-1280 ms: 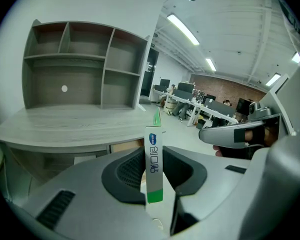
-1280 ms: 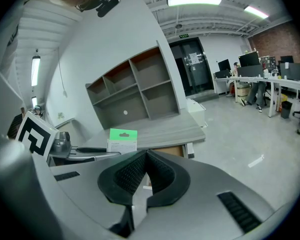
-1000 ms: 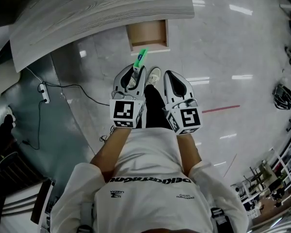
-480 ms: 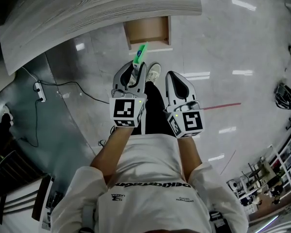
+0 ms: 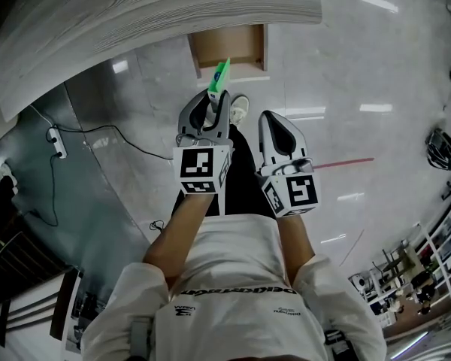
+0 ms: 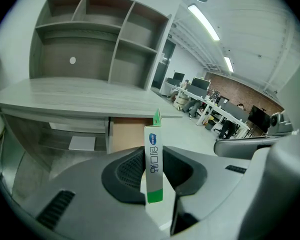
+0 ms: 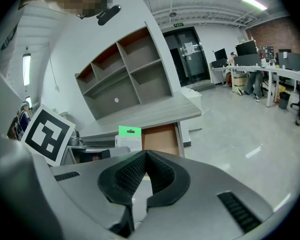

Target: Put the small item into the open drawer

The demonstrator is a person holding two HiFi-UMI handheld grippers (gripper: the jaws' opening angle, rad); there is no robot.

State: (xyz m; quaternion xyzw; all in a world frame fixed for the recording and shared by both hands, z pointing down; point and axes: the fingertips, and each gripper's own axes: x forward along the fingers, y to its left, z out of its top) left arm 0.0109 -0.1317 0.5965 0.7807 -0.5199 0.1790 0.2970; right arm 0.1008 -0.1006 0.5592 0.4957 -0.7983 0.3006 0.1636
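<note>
Sinking closer to the open drawer (image 5: 229, 47), the left claw (image 5: 211, 102) is clasping the small box (image 5: 220, 77), nearly ready for placing, while the empty right claw (image 5: 275, 120) is staying clenched.

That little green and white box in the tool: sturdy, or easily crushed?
Probably light, thin card: the box stands stiffly upright in the left tool, with no sagging. Flat and narrow, it would likely tip if stood on end.

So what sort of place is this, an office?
Most likely an open-plan office or lab: rows of desks with monitors and seated people, strip lights overhead, and a grey wooden desk with a shelf unit.
</note>
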